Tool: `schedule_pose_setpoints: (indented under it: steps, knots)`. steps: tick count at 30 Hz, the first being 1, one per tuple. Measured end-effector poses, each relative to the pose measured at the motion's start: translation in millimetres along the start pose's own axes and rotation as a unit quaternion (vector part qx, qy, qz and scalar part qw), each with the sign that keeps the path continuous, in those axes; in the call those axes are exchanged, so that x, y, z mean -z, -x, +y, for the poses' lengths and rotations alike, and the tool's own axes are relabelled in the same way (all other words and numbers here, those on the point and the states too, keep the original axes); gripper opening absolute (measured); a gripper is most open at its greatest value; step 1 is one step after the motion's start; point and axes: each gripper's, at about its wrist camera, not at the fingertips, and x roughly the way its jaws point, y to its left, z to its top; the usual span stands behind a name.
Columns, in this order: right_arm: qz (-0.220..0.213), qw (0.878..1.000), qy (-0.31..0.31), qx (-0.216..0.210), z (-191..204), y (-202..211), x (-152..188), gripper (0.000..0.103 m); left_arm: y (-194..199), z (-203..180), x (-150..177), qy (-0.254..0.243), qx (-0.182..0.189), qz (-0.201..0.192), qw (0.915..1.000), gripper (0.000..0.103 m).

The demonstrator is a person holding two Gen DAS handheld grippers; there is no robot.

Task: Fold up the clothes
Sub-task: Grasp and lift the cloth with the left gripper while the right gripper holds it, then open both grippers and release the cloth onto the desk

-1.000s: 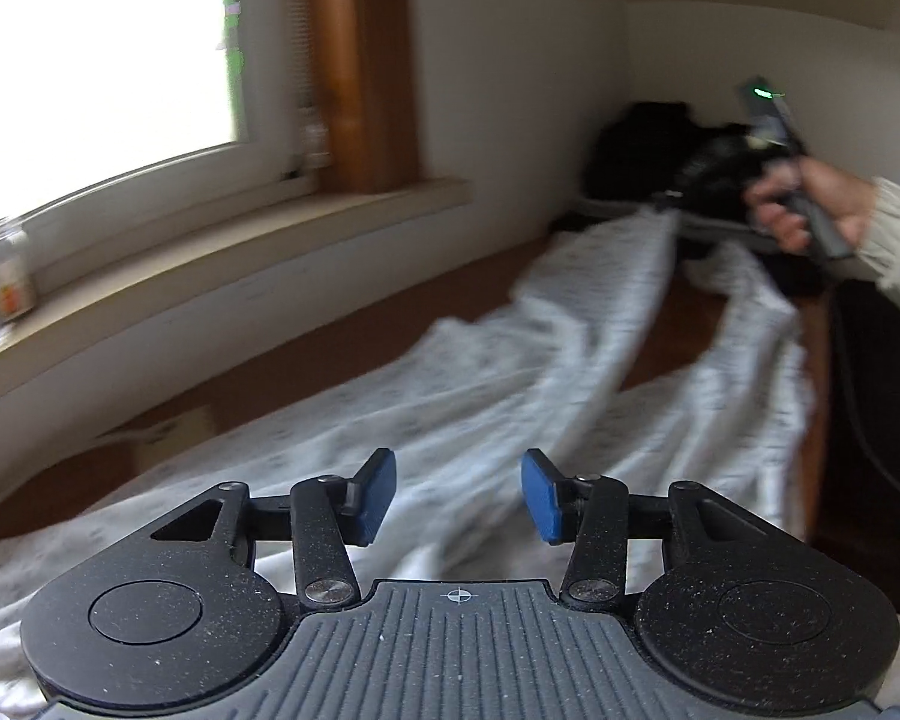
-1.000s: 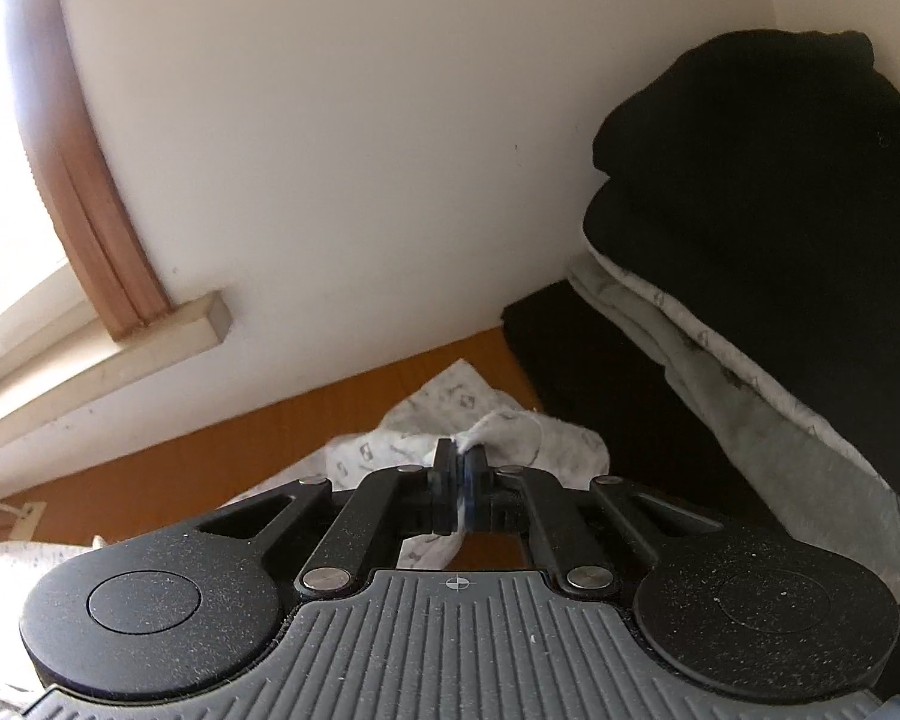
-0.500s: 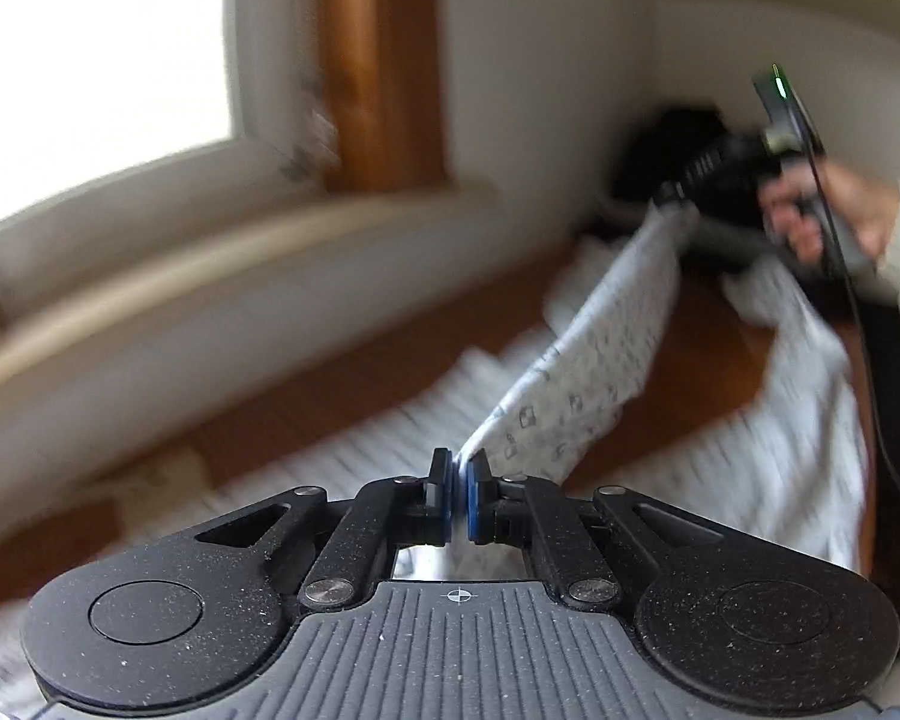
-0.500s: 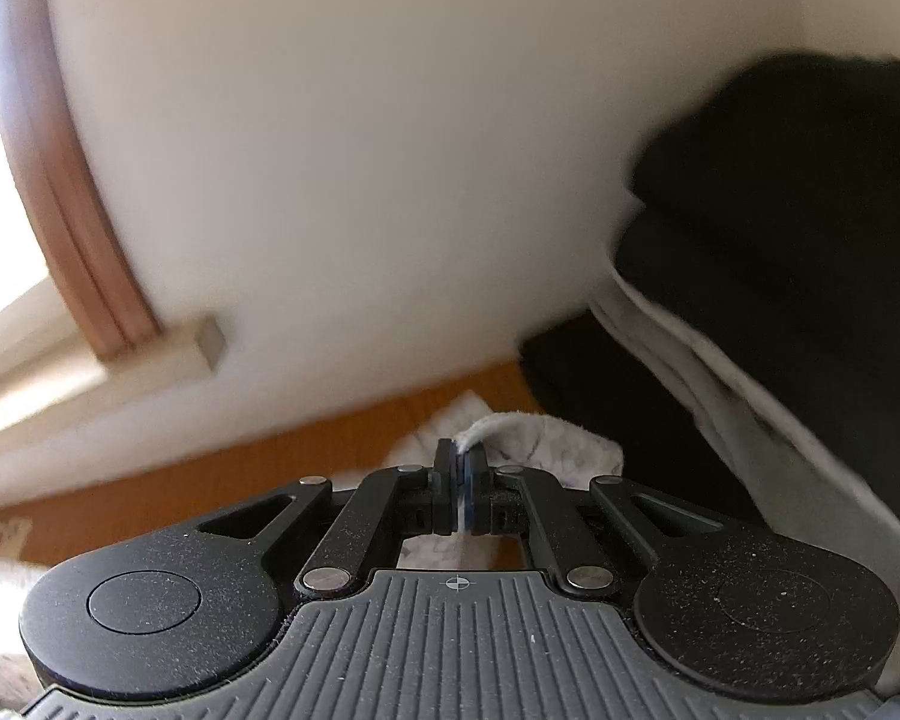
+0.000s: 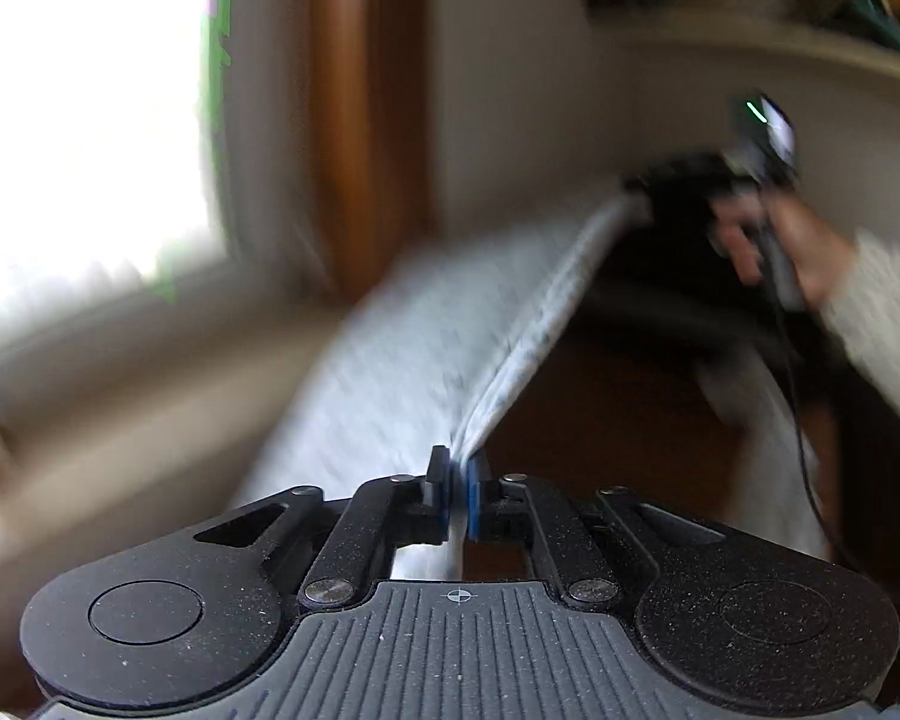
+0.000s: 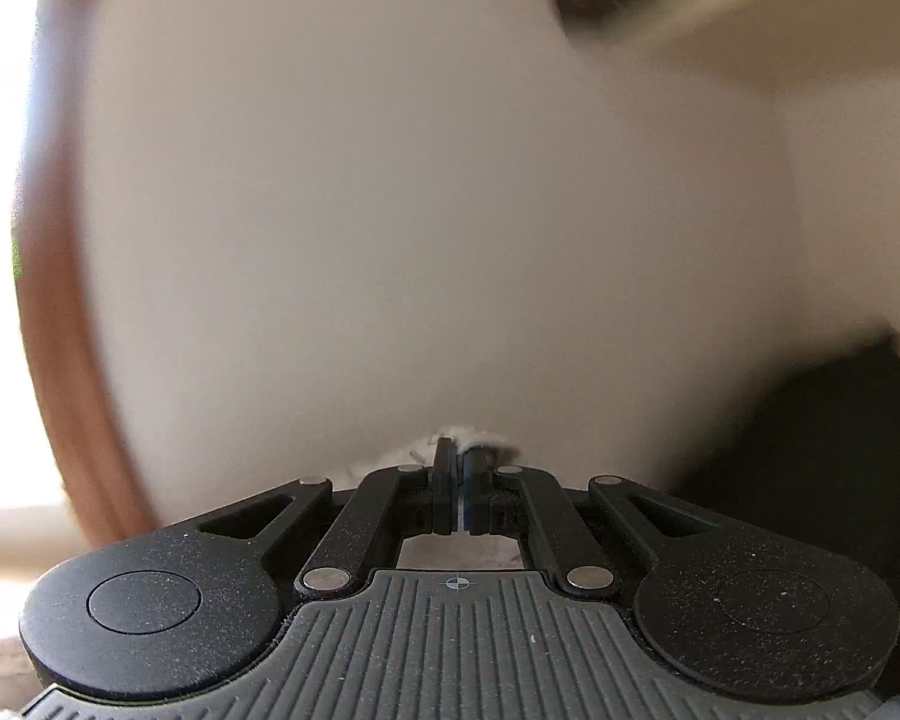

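Garment [image 5: 426, 324], flat a second ago, now hangs stretched between left gripper [image 5: 459, 495] and right gripper [image 6: 462, 495], both pinching its edge, the left's jaws easing slightly; folding begins.

A home room: wood-framed window [image 5: 90, 120], wall shelf [image 5: 780, 42].

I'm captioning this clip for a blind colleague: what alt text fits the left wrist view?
The left claw pinches an edge of a white patterned cloth garment, its jaws easing slightly apart; the cloth stretches taut to the right claw, held in a person's hand. Behind, blurred, are a bright window and a wooden frame.
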Motion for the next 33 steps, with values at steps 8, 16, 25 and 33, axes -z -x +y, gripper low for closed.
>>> schedule_pose_setpoints:
  steps: [8, 16, 25, 33]
  knots:
    - [0.120, 0.991, 0.046, 0.025, -27.8, -29.2, 77.4, 0.034, -30.4, 15.6, 26.2, 0.022, -0.019, 0.027, 0.9992, 0.045]
    - [0.060, 0.995, 0.072, 0.030, 2.1, -30.9, 74.6, 0.037, -38.8, 57.6, 53.2, 0.053, -0.082, 0.065, 0.9931, 0.050]
    - [0.026, 0.997, 0.062, 0.029, -9.6, -27.6, 53.2, 0.038, -24.5, 93.6, 79.3, 0.064, -0.096, 0.071, 0.9908, 0.051]
    - [0.127, 0.983, 0.096, -0.089, 28.9, -68.5, 79.0, 0.038, -6.9, 104.5, 100.1, 0.058, -0.079, 0.037, 0.9945, 0.051]
